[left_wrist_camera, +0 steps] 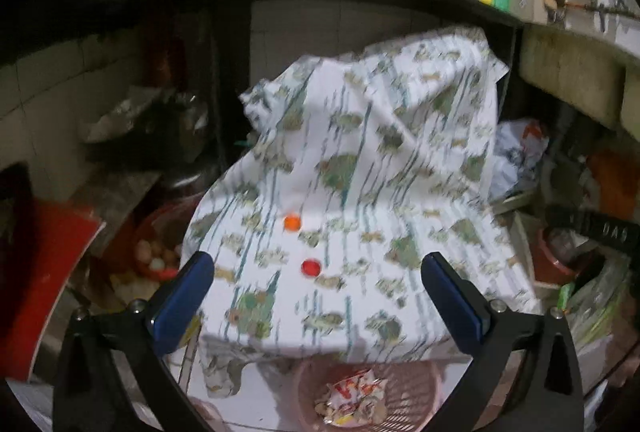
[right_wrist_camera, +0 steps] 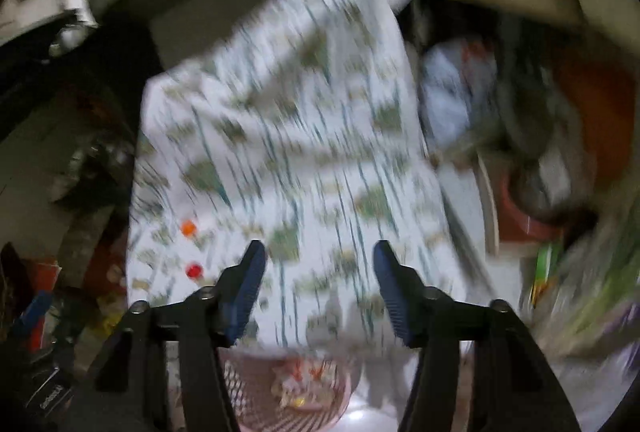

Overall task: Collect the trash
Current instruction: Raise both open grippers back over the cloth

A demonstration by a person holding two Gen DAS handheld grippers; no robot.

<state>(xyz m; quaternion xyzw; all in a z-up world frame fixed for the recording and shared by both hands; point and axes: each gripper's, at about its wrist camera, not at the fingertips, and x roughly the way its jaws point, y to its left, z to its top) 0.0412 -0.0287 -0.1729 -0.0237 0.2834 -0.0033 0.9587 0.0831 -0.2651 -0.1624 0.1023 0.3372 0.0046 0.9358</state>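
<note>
You're holding both claws apart and empty: left gripper [left_wrist_camera: 318, 296], right gripper [right_wrist_camera: 320, 288], hovering over the patterned cloth [left_wrist_camera: 360, 172]. Two caps [left_wrist_camera: 310, 267] are lying on it; pink basket [left_wrist_camera: 416, 392] below is already holding wrappers [left_wrist_camera: 352, 398], probably the drop point.

Dim room, brightest at the far top; fisheye edges bend and darken; the right wrist view is motion-blurred.
</note>
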